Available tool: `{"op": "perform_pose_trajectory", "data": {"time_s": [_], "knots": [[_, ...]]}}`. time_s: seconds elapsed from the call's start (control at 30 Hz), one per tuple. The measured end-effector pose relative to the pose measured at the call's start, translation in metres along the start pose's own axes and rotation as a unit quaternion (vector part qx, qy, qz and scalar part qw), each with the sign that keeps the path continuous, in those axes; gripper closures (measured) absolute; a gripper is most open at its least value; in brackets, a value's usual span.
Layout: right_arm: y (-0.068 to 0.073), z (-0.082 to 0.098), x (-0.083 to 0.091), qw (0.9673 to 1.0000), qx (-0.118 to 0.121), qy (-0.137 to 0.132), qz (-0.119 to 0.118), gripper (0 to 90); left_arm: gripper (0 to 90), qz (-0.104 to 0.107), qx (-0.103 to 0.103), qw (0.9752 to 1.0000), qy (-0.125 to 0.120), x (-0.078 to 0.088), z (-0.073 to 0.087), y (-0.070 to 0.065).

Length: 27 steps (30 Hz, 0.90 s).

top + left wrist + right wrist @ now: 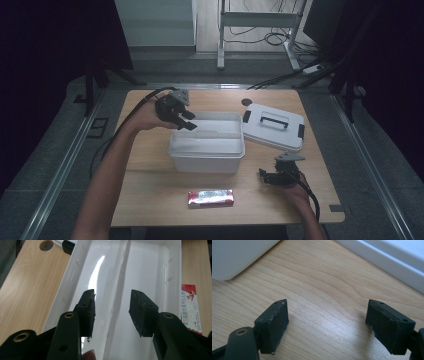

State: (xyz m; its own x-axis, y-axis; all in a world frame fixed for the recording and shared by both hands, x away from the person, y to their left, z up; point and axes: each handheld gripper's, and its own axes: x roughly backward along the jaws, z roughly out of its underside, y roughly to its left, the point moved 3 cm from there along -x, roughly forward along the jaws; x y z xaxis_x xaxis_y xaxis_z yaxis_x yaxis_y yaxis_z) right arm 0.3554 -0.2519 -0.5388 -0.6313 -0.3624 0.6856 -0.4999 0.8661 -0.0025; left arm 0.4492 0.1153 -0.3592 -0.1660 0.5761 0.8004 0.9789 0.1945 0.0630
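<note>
Left gripper [186, 121]: jaws half spread with nothing between, hovering over the far-left rim of the open white plastic bin [207, 161].
Right gripper [264, 176]: jaws wide apart, empty, above the wooden table [150, 190].
Red snack packet [210, 198]: flat in front of the bin.
Advice: clear the rim before lowering.

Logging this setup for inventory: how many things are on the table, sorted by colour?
White: 2, the open bin and its lid
Red: 1, the snack packet
Black: 2, the left tool and right tool
Total: 5
</note>
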Motion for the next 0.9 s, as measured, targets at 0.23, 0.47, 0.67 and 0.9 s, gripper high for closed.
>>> {"op": "perform_pose_trajectory", "data": {"time_s": [0.23,0.47,0.67,0.9], "knots": [[0.0,0.0,0.0,1.0,0.0,0.0,0.0,17.8,61.4,0.015,-0.004,0.9998,0.013,-0.013,-0.003,0.002],[0.0,0.0,0.0,1.0,0.0,0.0,0.0,17.8,62.9,0.026,-0.011,0.9989,0.036,-0.023,-0.009,0.002],[0.0,0.0,0.0,1.0,0.0,0.0,0.0,17.8,66.7,0.033,-0.016,0.9982,0.048,-0.033,-0.014,0.002],[0.0,0.0,0.0,1.0,0.001,0.0,0.0,17.8,70.3,0.039,-0.021,0.997,0.063,-0.044,-0.013,0.003]]}}
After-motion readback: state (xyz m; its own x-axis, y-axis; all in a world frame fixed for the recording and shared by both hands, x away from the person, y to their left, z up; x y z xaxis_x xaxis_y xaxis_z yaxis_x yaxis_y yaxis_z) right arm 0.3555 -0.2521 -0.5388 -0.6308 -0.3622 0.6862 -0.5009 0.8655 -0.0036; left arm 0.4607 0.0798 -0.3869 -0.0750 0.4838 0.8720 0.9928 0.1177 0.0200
